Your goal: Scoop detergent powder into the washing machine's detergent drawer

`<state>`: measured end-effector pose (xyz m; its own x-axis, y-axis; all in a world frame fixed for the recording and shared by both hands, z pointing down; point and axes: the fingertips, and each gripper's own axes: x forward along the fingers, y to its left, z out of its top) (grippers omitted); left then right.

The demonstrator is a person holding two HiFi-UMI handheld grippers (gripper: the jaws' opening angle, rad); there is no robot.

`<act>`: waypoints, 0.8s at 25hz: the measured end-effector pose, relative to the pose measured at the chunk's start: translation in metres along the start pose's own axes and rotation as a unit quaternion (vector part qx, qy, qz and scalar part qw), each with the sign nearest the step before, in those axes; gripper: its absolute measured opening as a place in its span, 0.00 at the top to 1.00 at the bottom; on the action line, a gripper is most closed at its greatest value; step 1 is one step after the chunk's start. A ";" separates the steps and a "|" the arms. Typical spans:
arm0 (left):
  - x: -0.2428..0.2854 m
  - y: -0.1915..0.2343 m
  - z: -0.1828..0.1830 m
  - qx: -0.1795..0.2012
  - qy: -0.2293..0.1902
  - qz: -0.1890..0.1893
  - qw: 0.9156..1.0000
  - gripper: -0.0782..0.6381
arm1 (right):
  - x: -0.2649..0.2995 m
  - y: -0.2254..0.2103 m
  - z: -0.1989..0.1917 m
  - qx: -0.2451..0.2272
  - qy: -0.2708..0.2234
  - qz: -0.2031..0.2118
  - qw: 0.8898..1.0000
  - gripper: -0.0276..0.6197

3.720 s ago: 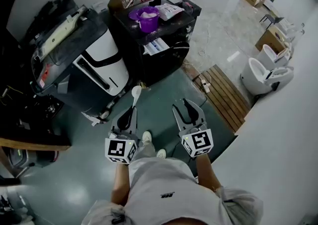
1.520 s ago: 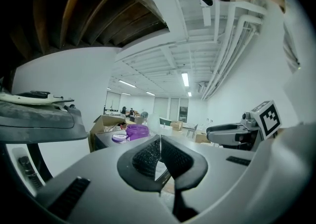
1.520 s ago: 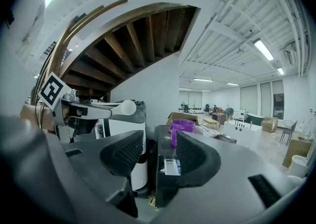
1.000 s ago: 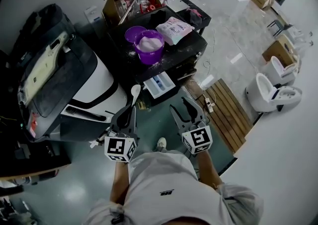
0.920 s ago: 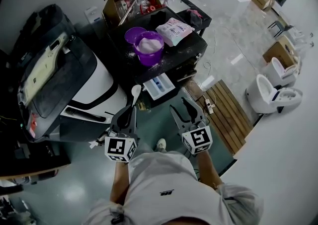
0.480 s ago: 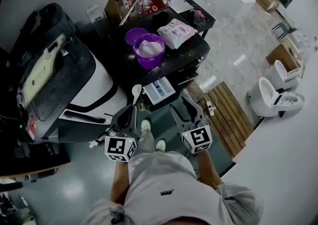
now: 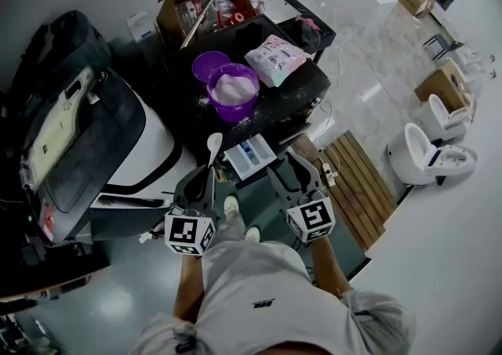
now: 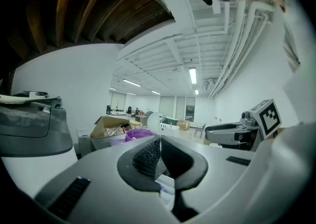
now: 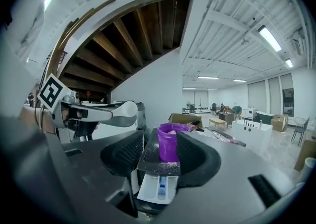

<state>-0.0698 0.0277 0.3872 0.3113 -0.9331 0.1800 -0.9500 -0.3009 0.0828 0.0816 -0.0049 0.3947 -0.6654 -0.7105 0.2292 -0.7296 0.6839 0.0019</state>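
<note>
In the head view my left gripper (image 7: 202, 178) is shut on the handle of a white spoon (image 7: 214, 143) that points forward. The spoon's bowl looks empty. My right gripper (image 7: 290, 172) stands open beside it and holds nothing. Just ahead of both, a white detergent drawer (image 7: 249, 156) stands pulled out of the black washing machine (image 7: 292, 92). On the machine's top sits a purple tub (image 7: 233, 90) full of white powder. In the right gripper view the tub (image 9: 168, 145) and the drawer (image 9: 161, 188) show between the open jaws. In the left gripper view the pads are pressed together on the spoon (image 8: 154, 120).
A purple lid (image 7: 209, 66) and a pink detergent bag (image 7: 274, 58) lie by the tub. Behind them is an open cardboard box (image 7: 201, 1). A large black-and-white appliance (image 7: 94, 138) stands to the left. To the right are a wooden mat (image 7: 354, 181) and toilets (image 7: 430, 153).
The washing machine, tub and drawer have come closer to both grippers as the person walked up. Both grippers keep the same pose, the spoon still held.
</note>
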 end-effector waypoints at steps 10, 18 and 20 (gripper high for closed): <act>0.053 0.049 0.006 -0.002 0.007 -0.021 1.000 0.87 | 0.066 -0.018 0.006 0.003 0.014 -0.013 1.000 0.66; 0.090 0.085 0.008 0.000 0.019 -0.043 0.999 0.87 | 0.111 -0.029 0.013 0.001 0.026 -0.031 0.999 0.66; 0.099 0.093 0.007 -0.003 0.026 -0.049 0.998 0.87 | 0.120 -0.031 0.014 -0.001 0.029 -0.037 0.999 0.66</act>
<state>-0.1272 -0.0938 0.4062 0.4034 -0.8877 0.2222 -0.9150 -0.3888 0.1078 0.0224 -0.1132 0.4088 -0.5990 -0.7483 0.2849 -0.7761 0.6302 0.0233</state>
